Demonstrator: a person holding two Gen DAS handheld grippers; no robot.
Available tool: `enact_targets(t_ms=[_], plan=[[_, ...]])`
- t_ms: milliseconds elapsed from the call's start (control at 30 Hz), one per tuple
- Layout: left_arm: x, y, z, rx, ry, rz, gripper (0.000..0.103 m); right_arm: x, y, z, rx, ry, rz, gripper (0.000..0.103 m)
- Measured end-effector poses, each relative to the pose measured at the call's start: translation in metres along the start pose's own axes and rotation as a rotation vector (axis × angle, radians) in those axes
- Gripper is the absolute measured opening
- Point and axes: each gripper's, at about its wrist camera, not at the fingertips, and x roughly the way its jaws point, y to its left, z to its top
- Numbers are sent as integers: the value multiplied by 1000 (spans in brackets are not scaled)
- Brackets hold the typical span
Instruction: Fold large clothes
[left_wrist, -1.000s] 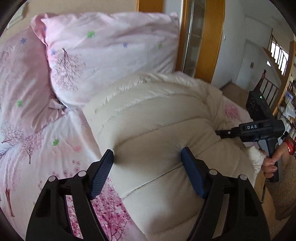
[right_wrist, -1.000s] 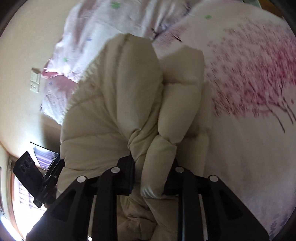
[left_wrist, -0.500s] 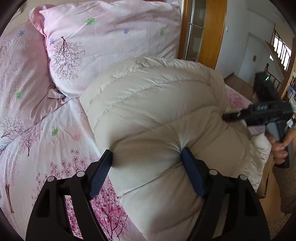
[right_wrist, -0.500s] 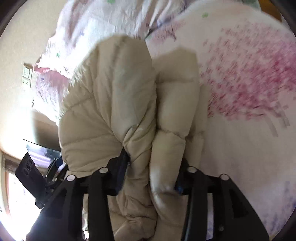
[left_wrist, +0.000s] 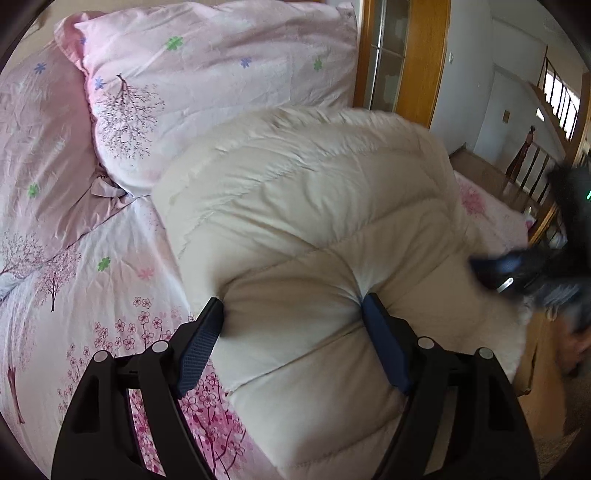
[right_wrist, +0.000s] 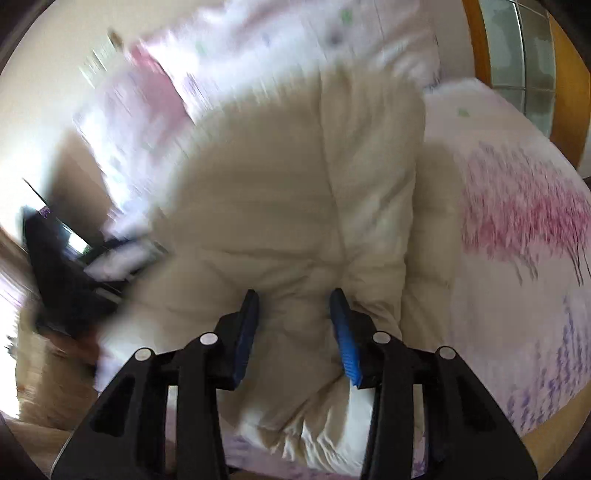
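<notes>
Left wrist view: your left gripper (left_wrist: 291, 317) pinches a fat roll of the cream quilted coat (left_wrist: 314, 206) between its blue pads, the jaws standing fairly wide around the padding. The coat lies humped on the flowered bed (left_wrist: 74, 280), its far edge just short of the pink pillow (left_wrist: 221, 81) and its near end beside your left gripper. A second ago the bulk on the side away from the pillow sat lower and flatter; it has since been heaved up and over toward the pillow, so the coat now rises in a taller, rounder mound. Your right gripper (left_wrist: 509, 273) is a dark blur at the coat's edge farthest from the pillow, caught mid-swing. In the right wrist view, also smeared by motion, the right gripper (right_wrist: 295, 321) has gone from clamping a narrow bunch of fabric to straddling a broader fold with the jaws partly open, the padding bulging between them; whether the pads truly bite or merely rest against it, you cannot tell from this frame. Judging by the doubled layers, one lengthwise fold is being laid over, and the coat looks roughly midway to a tidy bundle. Puffy filling will likely spring back unless pressed flat.
</notes>
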Motion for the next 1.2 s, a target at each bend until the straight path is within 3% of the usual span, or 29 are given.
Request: enact_targets(t_ms=[233,467,833,967,1200], plan=[[-42,-27,-8,5,-89,-35,80,7,-1,-4,23,-11,6,42],[-4,-64,-26,125,-4,66,91,7,-10,-11,17,-15,22,42],[10,-66,-31,106,23,89,98,4,-16,-26,-1,-92,35,43],[10,-65,-32,98,23,91,99,-11,-18,-30,30,-116,77,57],[12,-73,-34,115,9,120,102,0,-14,-40,-22,-102,24,57]])
